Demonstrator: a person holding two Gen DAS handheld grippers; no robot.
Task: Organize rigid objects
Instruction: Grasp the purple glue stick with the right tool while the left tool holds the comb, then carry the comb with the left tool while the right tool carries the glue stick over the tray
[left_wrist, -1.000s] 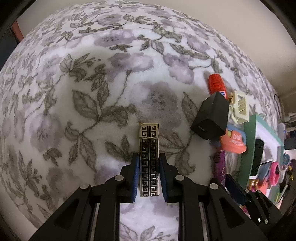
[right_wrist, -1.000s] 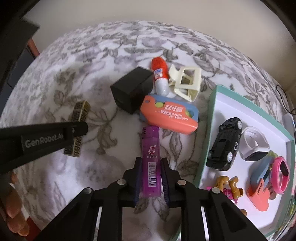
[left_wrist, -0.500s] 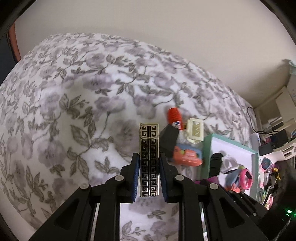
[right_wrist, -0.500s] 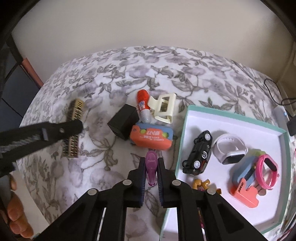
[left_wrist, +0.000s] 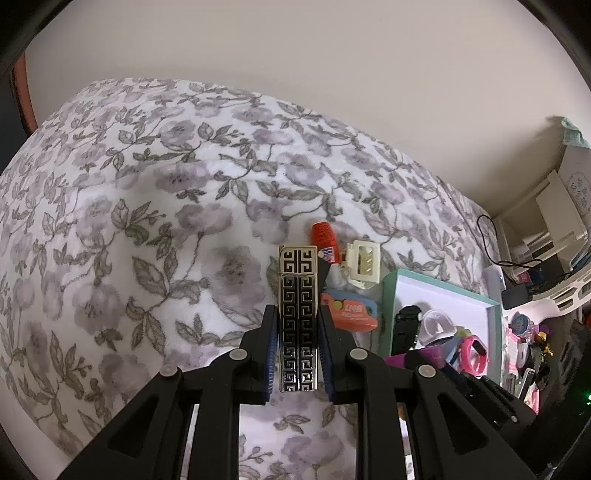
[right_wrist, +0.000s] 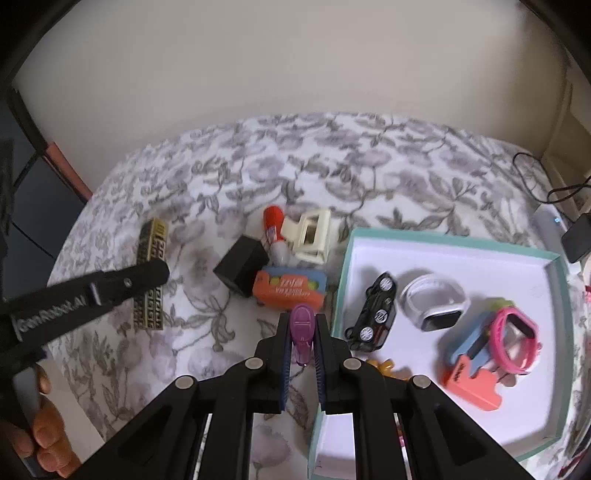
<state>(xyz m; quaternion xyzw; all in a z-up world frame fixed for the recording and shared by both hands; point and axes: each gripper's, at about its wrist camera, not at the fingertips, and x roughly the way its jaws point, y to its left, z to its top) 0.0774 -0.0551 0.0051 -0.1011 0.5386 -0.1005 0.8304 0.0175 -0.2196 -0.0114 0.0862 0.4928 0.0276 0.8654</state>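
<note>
Left wrist view: the left gripper (left_wrist: 298, 328) is clamped on a flat rectangular lighter with a black-and-gold Greek-key pattern (left_wrist: 298, 317), its blue pads pressed against both long edges, above the floral grey-and-white blanket (left_wrist: 147, 206). Only this view shows the lighter's patterned face head-on. Beyond it lie an orange-capped glue stick (left_wrist: 325, 238), a cream plastic hair claw (left_wrist: 364, 264) and an orange-and-blue oblong case (left_wrist: 351, 314), with the teal-rimmed white tray (left_wrist: 388, 306) to the right.

Right wrist view: the right gripper (right_wrist: 302, 343) is closed on a translucent purple lighter (right_wrist: 302, 332), held just left of the tray's (right_wrist: 341, 280) near corner. Only here are the tray's contents clear: a black toy car (right_wrist: 376, 314), a white wristband watch (right_wrist: 436, 304), a pink wristband (right_wrist: 515, 339) and a coral-and-blue clip-like piece (right_wrist: 469, 373). A black cube-shaped charger (right_wrist: 242, 267) lies beside the case (right_wrist: 291, 288); in the left view the patterned lighter mostly hides it. This view also shows the left gripper (right_wrist: 147, 273) from the side, carrying the patterned lighter (right_wrist: 151, 273) at the left, well apart from the tray.
</note>
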